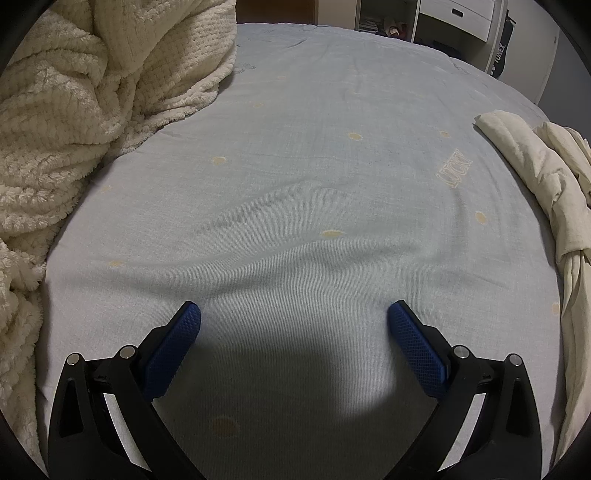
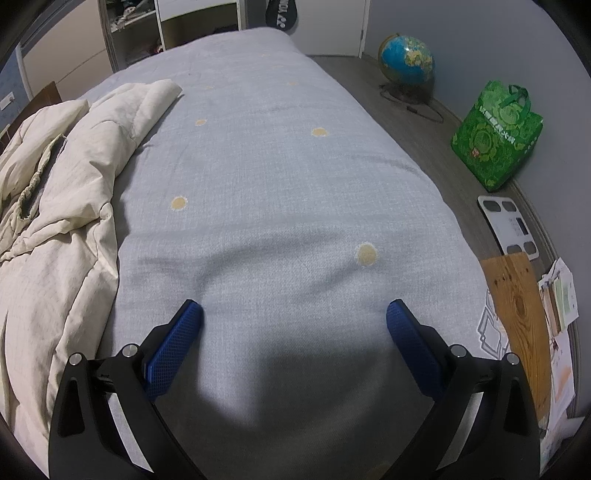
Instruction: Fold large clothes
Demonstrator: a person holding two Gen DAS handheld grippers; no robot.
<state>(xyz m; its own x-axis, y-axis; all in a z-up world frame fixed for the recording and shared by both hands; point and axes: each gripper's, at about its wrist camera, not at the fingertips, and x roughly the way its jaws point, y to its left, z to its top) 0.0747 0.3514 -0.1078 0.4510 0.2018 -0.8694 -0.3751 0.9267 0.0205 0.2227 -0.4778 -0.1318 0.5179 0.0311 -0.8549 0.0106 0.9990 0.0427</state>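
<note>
- The left gripper (image 1: 293,314) hangs just above the bed with its blue-padded fingers (image 1: 173,350) spread wide, nothing between them; a dark shadow falls on the cover right under it.
- The right gripper (image 2: 294,314) is the same: jaws wide apart and empty, over bare cover, its own shadow below.
- Under both lies a pale blue-grey bedspread (image 1: 295,166) with scattered yellow dots (one patch of yellowish lettering shows in the left view), lightly creased just ahead of the fingers.
- The garment to fold, a cream padded jacket (image 2: 66,192), lies crumpled and unfolded on the bedspread. It is left of the right gripper and at the right edge of the left view (image 1: 546,177), so it sits between the two, touched by neither.
- To the left of the left gripper, a fluffy cream blanket (image 1: 74,122) is heaped along the bed's edge.
- On the wooden floor right of the bed: loose papers (image 2: 557,295) and a wooden board (image 2: 517,306) nearest, then a white bathroom scale (image 2: 511,221).
- Further along stands a green patterned shopping bag (image 2: 495,140) against the wall, then a globe (image 2: 406,61) on its stand.
- Farthest off, past the foot of the bed, are white shelves (image 2: 133,33) (contents too small to make out).
</note>
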